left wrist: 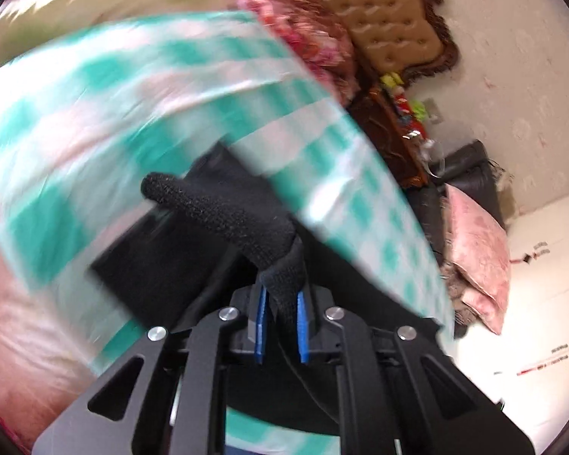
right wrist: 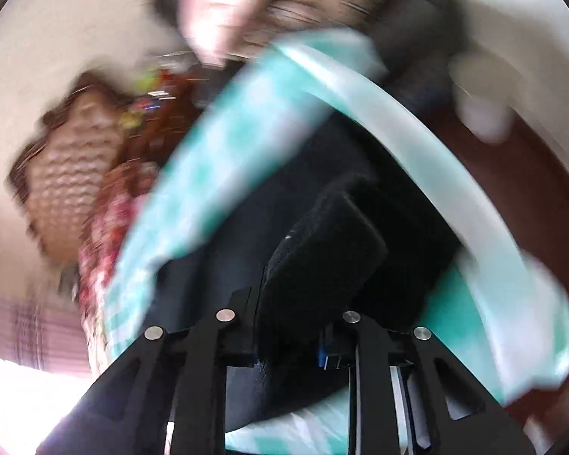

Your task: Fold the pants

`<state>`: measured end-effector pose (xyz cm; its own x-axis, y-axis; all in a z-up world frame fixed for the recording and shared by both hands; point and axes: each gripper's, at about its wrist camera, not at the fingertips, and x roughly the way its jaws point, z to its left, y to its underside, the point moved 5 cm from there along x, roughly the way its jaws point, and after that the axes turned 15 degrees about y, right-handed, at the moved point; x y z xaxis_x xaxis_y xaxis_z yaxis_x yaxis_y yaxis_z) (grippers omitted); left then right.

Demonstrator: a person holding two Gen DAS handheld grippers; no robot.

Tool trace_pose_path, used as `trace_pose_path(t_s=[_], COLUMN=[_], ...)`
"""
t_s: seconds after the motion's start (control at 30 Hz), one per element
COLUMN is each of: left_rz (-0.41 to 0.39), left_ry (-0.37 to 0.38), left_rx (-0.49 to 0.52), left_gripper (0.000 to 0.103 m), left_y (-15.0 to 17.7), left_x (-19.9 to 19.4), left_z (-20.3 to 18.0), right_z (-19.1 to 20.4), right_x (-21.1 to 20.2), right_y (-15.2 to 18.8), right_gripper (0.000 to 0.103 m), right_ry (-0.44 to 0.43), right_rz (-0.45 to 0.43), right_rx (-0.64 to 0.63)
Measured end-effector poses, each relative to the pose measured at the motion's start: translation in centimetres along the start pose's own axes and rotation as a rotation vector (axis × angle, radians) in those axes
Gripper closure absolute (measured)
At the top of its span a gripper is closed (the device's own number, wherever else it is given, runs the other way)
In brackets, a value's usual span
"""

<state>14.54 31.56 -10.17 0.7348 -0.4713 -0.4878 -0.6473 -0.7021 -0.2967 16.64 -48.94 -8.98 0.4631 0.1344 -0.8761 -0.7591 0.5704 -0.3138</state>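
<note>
the green-checked bedsheet point(left wrist: 95, 121) fills your left view from 9 to 1 o'clock, the bed edge dropping to bare floor point(left wrist: 542, 303) at 3. the black pants point(left wrist: 223, 204) lie ahead at 12, pinched by your left gripper point(left wrist: 280, 322); your right gripper point(right wrist: 318, 326) clamps a thick fold. carry both ends level and taut, staying inside that edge.

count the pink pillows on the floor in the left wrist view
1: a pink pillow leans against the dark sofa at right, beyond the green checked sheet. Fabric under it may be a second one; more could be hidden behind the bed.
</note>
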Motion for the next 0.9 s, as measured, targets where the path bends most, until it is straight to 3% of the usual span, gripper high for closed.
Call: trace_pose_path(t_s=[0.1,0.17,0.2,0.23,0.33,0.4,0.47,0.67,0.8,0.9], left_rz=[-0.082,-0.149,-0.167,-0.172,-0.104,-0.062,-0.061,-0.106,-0.074,-0.105], left_ry=[0.059,0.101,0.101,0.101,0.069,0.051,0.028,0.075,0.062,0.091], left_rx=[0.066,0.09,0.082,0.065,-0.066,-0.124,-0.108,-0.114,-0.17,-0.131], left_gripper=[0.092,0.092,0.092,0.092,0.092,0.092,0.092,0.092,0.093,0.093], left_y=[-2.8,-1.6,-0.5,0.8,5.9,8.1,8.6,8.7,8.8,8.6], left_x=[-2.0,-4.7,-5.6,-6.1,-4.8,-3.5,-3.0,-4.2,-3.1,-4.4], left_z=[-5.4,-6.5,-5.8,-4.5,3.2,6.3,7.1,6.7,8.6,7.2], right_z=[6.0,6.1,5.0,2.6,-4.6,-7.1,-7.5,-5.9,-7.3,-7.2], right_x=[-4.9,-7.3,-7.0,-5.0,2.9,5.3,4.5,1.0,3.7,1.5], right_y=[-4.4,-4.2,-3.6,-2.3,1.4,3.2,3.8,4.0,4.8,5.2], right_gripper=[0.082,0.082,0.082,0.082,0.082,0.084,0.084,0.084,0.084,0.084], right_ry=[-0.133,-0.176,-0.19,-0.174,0.02,0.065,0.038,0.052,0.143,0.078], right_rz=[-0.179,-0.308,-0.313,-0.274,-0.074,-0.026,-0.059,-0.124,-0.053,-0.093], right_rx=[-0.138,-0.182,-0.165,-0.13,-0.055,-0.034,-0.042,-0.072,-0.088,-0.072])
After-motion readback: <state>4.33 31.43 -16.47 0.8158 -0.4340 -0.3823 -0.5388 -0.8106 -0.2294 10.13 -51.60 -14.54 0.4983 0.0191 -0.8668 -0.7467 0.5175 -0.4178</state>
